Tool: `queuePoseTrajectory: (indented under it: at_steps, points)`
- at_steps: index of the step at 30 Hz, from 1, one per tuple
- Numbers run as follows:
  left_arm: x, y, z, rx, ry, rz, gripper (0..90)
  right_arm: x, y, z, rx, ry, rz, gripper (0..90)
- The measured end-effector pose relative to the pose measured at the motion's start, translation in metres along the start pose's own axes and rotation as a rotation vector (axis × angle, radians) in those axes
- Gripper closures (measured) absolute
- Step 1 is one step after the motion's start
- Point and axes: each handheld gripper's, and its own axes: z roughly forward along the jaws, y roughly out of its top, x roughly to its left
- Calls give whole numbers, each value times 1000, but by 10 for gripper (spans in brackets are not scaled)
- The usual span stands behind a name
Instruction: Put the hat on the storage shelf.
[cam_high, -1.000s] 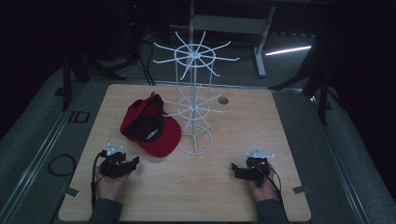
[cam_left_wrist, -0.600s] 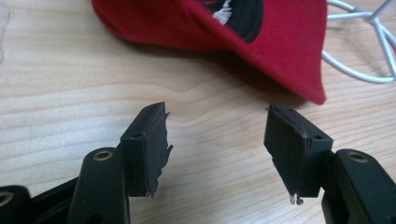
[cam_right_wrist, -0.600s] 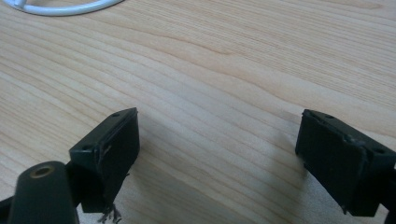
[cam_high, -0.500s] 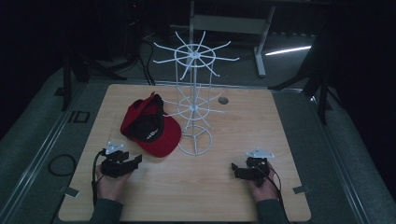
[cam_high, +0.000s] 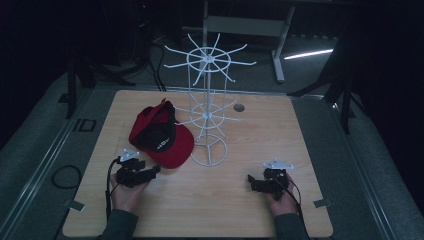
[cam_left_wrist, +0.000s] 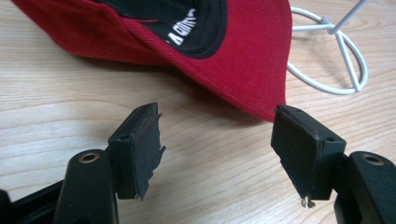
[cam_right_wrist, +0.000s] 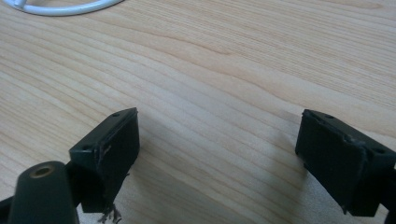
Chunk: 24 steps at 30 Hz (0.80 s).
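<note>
Left hand-held gripper (cam_left_wrist: 217, 140) gapes just short of red cap's brim (cam_left_wrist: 247, 70).

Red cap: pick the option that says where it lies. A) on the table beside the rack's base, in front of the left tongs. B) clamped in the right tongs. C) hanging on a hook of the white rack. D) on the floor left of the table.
A: the cap lies on the table next to the rack base, just ahead of the open left tongs.
</note>
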Motion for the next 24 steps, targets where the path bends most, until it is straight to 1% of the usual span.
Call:
queuePoseTrajectory:
  at_steps: [3, 9, 10, 11, 12, 19, 22, 23, 24]
  points:
    - [-2, 1, 3, -6, -12, -20, 326, 0, 0, 0, 0, 0, 0, 134]
    - [-5, 4, 10, 5, -10, -26, 319, 0, 0, 0, 1, 0, 0, 134]
    - [-5, 4, 12, 5, -14, -43, 318, 0, 0, 0, 1, 0, 0, 134]
    - [-5, 4, 12, 5, -14, -43, 318, 0, 0, 0, 1, 0, 0, 134]
    - [-7, 4, 16, 9, -20, -56, 317, 0, 0, 0, 1, 0, 0, 134]
    - [-11, 5, 27, 18, -28, -67, 317, 0, 0, 0, 1, 0, 1, 134]
    - [-12, 6, 35, 19, -35, -85, 319, 0, 0, 0, 1, 0, 0, 134]
    - [-12, 6, 35, 19, -35, -85, 320, 0, 0, 0, 1, 0, 0, 134]
    - [-13, 7, 38, 26, -37, -87, 322, 0, 0, 0, 1, 0, 1, 134]
